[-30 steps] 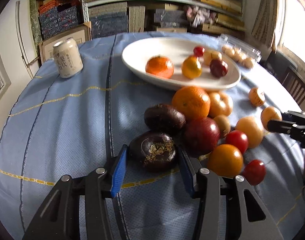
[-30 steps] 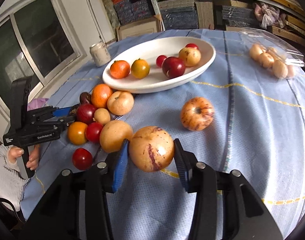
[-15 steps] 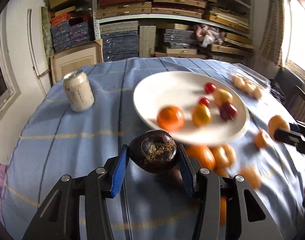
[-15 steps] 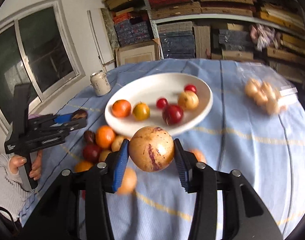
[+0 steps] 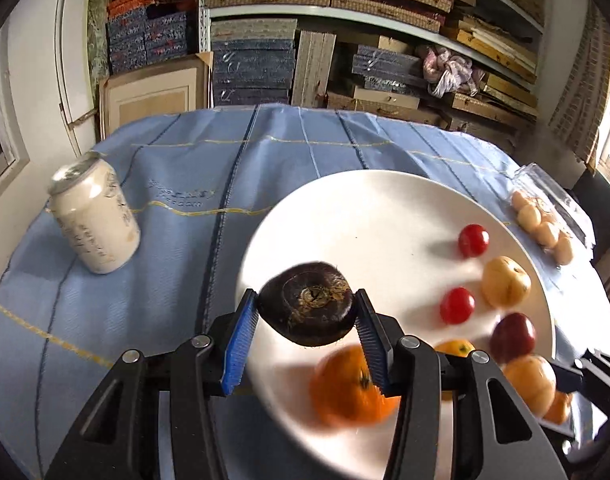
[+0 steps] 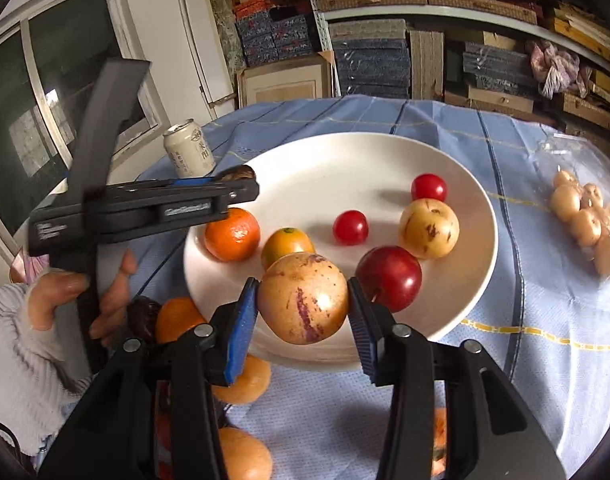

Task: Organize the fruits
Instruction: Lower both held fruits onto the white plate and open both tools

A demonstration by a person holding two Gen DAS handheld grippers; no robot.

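Observation:
My left gripper [image 5: 305, 314] is shut on a dark purple fruit [image 5: 307, 304] and holds it over the near left part of the white plate [image 5: 345, 208]. My right gripper [image 6: 303, 312] is shut on a tan fruit with purple streaks [image 6: 303, 298], held above the plate's [image 6: 325, 160] front rim. On the plate lie an orange [image 6: 232, 234], a yellow-orange fruit [image 6: 287, 242], two small red fruits [image 6: 349, 227], a pale speckled fruit [image 6: 429, 228] and a dark red one [image 6: 389, 278]. The left gripper [image 6: 241, 178] appears from the side in the right wrist view.
A cream drink can [image 5: 95, 220] stands left of the plate on the blue cloth [image 5: 165, 168]. A clear bag of pale small fruits [image 6: 585, 212] lies at the right. Several loose fruits [image 6: 241, 376] remain on the cloth in front of the plate. Shelves of boxes stand behind the table.
Both grippers have lifted their fruits off the cloth and carried them forward from the loose pile to above the plate. The plate now looms much nearer in both views.

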